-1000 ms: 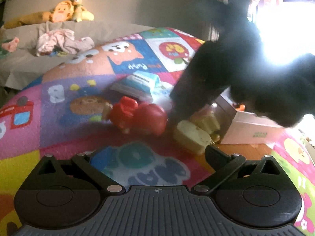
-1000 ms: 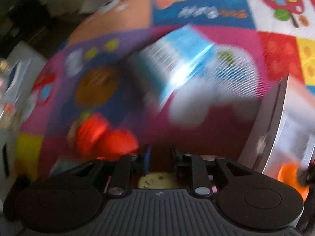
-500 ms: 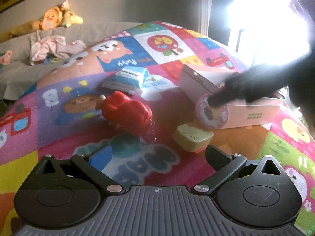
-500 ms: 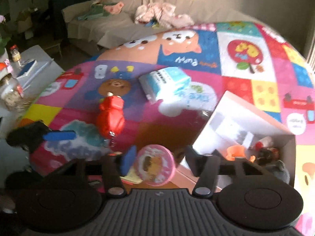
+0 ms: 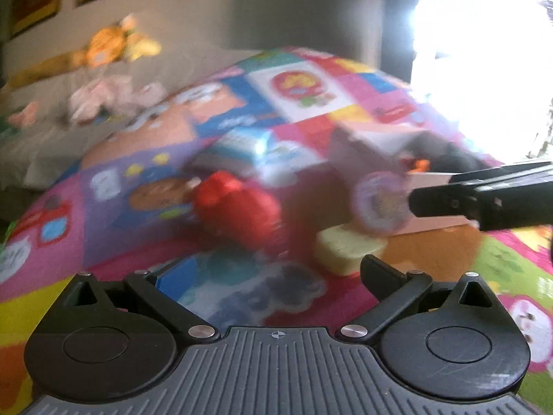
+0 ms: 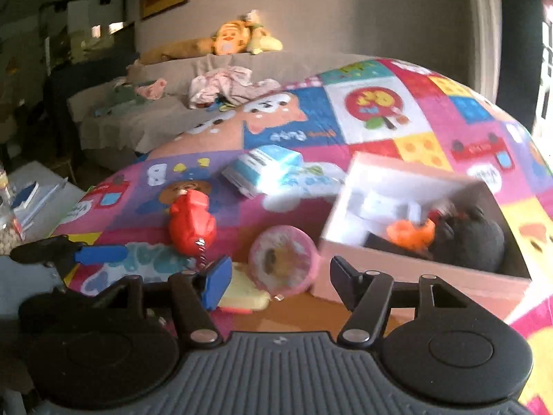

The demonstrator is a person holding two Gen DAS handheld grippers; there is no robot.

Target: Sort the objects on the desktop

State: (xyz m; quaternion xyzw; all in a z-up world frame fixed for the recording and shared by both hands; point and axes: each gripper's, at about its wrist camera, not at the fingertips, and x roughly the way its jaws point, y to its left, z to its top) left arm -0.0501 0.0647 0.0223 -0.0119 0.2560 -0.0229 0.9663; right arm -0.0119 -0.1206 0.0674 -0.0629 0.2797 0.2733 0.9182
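Mat (image 6: 376,103): a soft patchwork play mat carries everything; judging by its give, small things set on edge could tip or roll.
Box (image 6: 414,269): the pink open box sits at the right of the mat with an orange toy and dark items inside. A nudge to its near wall could shove it or spill it.
Tissue pack (image 6: 266,169): lies flat behind the toys, well apart from both grippers; little risk for now.
Red toy (image 6: 191,223): lies left of centre, its spring end toward the camera. It could snag or roll if caught at the spring.
Right gripper (image 6: 280,278): its jaws have just been opening and now stand spread, the round pink case (image 6: 283,259) between them but not pinched. The case looks to be outside the box, against its near wall and over the yellow case (image 6: 242,297); it may roll off or miss the box altogether.
Left gripper (image 5: 266,276): spread wide, holding nothing, low over the mat near the yellow case. That view is blurred, so a reach now could clip the red toy or the right gripper's finger (image 5: 446,199).
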